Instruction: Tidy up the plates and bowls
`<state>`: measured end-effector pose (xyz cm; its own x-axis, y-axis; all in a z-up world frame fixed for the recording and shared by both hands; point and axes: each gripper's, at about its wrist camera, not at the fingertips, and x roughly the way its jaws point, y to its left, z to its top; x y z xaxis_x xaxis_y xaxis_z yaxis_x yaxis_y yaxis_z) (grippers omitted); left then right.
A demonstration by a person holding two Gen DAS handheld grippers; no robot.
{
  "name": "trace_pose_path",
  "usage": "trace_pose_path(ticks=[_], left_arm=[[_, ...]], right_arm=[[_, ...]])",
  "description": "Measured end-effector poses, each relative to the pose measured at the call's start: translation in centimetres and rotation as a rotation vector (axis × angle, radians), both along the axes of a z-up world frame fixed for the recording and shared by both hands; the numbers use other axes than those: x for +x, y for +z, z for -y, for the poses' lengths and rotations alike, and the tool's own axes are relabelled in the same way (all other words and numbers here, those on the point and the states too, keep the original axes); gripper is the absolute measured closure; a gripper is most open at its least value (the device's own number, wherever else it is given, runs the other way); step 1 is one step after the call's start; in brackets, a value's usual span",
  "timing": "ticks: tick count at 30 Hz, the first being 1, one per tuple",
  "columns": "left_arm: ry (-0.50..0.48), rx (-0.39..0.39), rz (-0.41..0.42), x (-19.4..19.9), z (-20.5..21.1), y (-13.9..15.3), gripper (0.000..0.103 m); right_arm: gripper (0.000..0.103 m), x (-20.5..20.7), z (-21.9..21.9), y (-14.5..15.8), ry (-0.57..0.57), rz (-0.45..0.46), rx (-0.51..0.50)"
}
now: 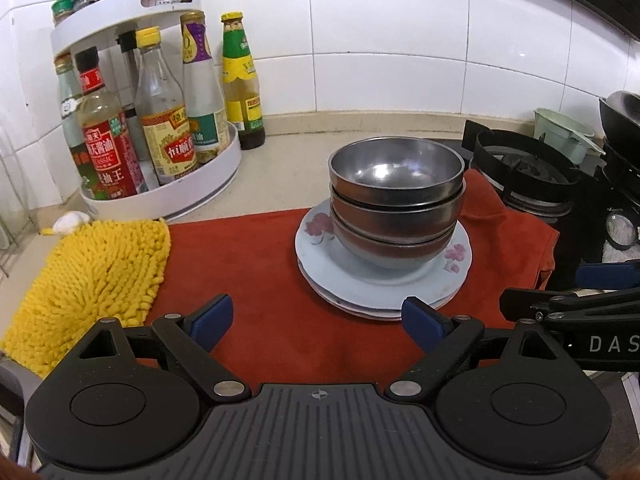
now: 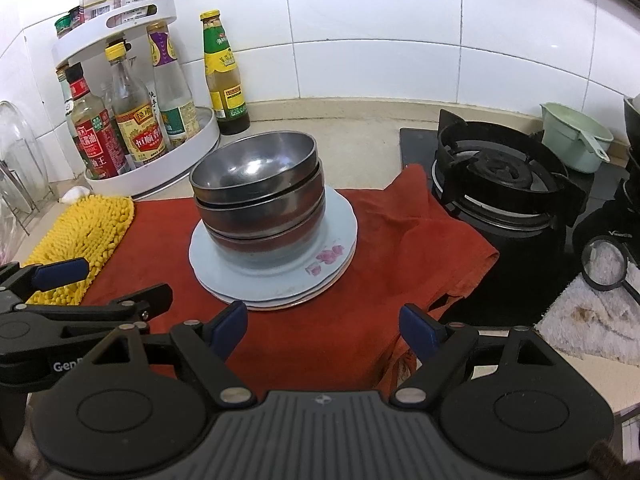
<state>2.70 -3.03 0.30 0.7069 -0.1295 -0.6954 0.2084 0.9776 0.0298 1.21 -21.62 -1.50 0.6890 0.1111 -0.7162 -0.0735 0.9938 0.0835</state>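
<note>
- The left tool [image 1: 318, 322] is hovering nearest the camera with its blue-padded jaws spread wide and gripping nothing; the right tool [image 2: 323, 328] is doing the same, wide apart and empty, low over the front of the red cloth [image 2: 320, 340].
- Each tool is showing at the edge of the other's view, so the two are sitting side by side, just short of the dishes.
- Just beyond the jaws, the stack of plates [image 1: 384, 288] is lying on the red cloth on the desk [image 1: 292, 152], pale blue with pink flowers, the rims slightly staggered.
- Three steel bowls [image 1: 396, 196] are nesting on the top plate, upright, leaning a little off centre.
- Judging by material, the plates are probably ceramic: stiff, fairly heavy, chippable, glazed and slippery, so the thin overhanging rim is looking like the place to pinch.
- The bowls are likely light and rigid but smooth; taking one wall at the lip, a pad inside and a pad outside, seems safest, since nested bowls may stick or slide.
- To the left, a yellow chenille mat [image 1: 96, 280] is overlapping the cloth's edge.
- Farther back, a white turntable rack [image 1: 168, 196] of sauce bottles is standing by the tiled wall, and a black gas burner [image 2: 500, 184] is sitting to the right.
</note>
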Motion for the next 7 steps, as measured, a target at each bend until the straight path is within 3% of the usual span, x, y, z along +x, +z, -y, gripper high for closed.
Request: trace_pose_path(ticks=[7], left_arm=[[-0.001,-0.056,0.013,0.21,-0.87,0.04,0.011]], right_arm=[[0.024,0.4,-0.33,0.34,0.007,0.012,0.016]])
